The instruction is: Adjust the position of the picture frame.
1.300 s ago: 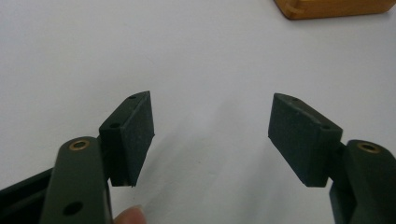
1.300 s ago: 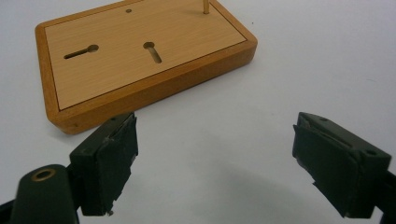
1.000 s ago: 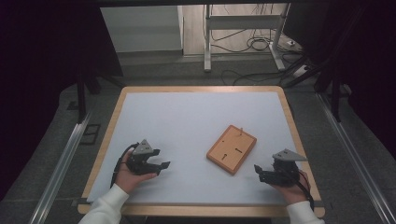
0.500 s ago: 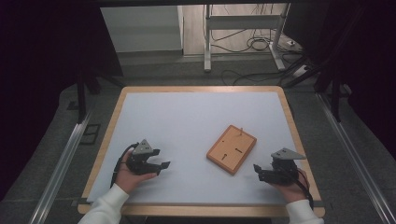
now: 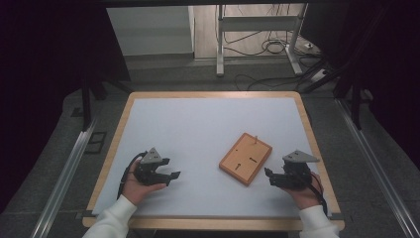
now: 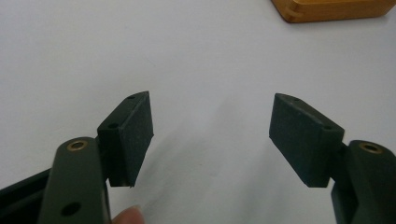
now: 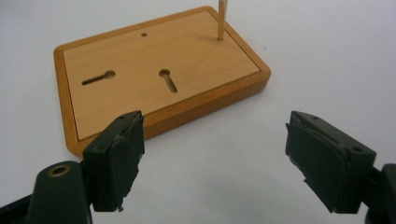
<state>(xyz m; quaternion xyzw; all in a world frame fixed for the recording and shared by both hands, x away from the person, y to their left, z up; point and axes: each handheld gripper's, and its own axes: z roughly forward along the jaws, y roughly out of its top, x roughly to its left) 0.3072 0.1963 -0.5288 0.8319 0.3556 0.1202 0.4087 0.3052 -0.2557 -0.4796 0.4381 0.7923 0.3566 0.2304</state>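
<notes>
A lab: dark curtains (image 5: 44, 64), floor cables (image 5: 267, 47), metal rails (image 5: 64, 173) around the table (image 5: 208, 119).

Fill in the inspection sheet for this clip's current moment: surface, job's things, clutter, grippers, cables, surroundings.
Surface: white table top with a wooden rim, bare apart from one board.
Job's things: wooden board lying flat right of centre, turned at an angle; two keyhole slots, one small hole and a thin upright peg near one corner.
Clutter: nothing seen.
Grippers: left gripper open, low over the table, nothing between the jaws; right gripper open, just right of the board, not touching it.
Cables: one black cable loops from the left gripper; loose cables on the floor beyond the table.
Surroundings: metal stand legs behind the table; dark curtains at both sides.
</notes>
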